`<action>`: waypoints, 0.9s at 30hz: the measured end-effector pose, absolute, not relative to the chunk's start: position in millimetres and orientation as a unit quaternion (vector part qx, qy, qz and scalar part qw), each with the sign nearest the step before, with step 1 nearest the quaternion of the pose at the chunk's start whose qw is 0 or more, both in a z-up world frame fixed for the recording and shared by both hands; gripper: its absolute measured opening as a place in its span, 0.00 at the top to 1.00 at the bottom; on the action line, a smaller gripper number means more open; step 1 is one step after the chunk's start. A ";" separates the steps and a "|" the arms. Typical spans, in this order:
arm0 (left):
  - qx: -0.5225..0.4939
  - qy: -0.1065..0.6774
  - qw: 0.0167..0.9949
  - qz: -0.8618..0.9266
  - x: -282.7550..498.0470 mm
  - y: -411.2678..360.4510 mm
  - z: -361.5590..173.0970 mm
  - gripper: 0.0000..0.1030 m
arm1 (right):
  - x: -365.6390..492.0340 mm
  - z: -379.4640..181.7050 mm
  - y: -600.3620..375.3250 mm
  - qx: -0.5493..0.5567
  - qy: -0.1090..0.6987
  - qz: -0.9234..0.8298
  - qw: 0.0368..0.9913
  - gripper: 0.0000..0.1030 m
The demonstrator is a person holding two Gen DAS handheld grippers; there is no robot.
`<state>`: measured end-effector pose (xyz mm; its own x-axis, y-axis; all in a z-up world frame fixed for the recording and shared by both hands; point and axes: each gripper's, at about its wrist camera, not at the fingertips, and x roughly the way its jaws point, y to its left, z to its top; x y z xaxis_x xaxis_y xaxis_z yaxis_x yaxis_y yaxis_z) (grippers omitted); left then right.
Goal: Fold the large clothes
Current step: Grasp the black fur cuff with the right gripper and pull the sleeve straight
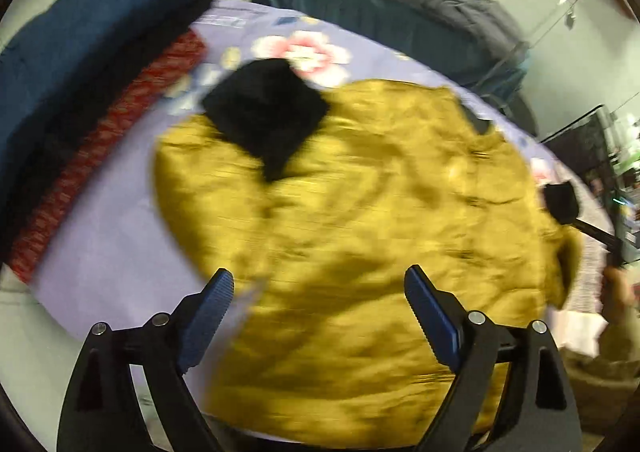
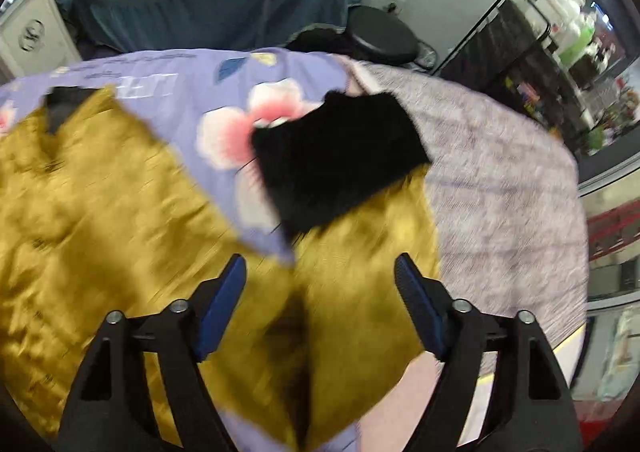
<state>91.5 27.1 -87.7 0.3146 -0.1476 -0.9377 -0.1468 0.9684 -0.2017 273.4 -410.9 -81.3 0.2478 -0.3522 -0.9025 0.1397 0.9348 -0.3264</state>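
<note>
No text, label or number is legible in either view. Pale blurred print on the lilac sheet [image 2: 148,86], at eleven o'clock, stays unreadable.

Motion blur smears the mustard jacket [image 1: 360,236] in both views; its lower hem is cut off by the picture edge, behind the left tool [image 1: 320,292]

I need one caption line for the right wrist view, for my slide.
Open right hand-held gripper above a mustard-yellow jacket with black furry cuff, spread on a floral sheet.
</note>
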 end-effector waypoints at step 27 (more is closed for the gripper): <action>-0.027 0.619 0.774 -0.129 112.4 -162.2 -128.1 0.17 | 23.6 -74.2 -723.1 0.397 0.446 -0.194 0.778 0.36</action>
